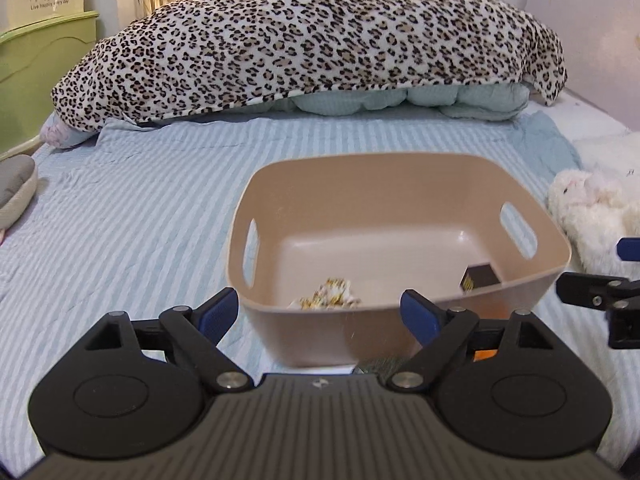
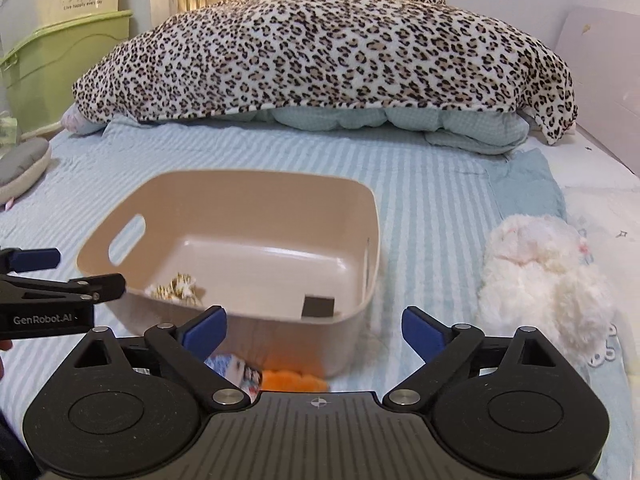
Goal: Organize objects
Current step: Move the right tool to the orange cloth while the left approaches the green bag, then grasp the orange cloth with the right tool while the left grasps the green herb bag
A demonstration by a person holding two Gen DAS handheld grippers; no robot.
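— So where did things stand?
— Both the left gripper [image 1: 320, 312] and right gripper [image 2: 314, 326] hung released just before the beige basket [image 2: 372, 216].
— Next?
— Probably grasping the orange item [image 2: 294, 380] beside its near wall.

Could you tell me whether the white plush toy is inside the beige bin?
No, the white plush toy lies on the bedsheet beside the beige bin.

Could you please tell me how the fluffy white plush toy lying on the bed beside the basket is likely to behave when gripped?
The fluffy white plush toy looks soft and slumped, so it would probably squash and droop in the tongs. Its long pile may slip from a shallow pinch. It seems light for its bulk, and unlikely to roll.
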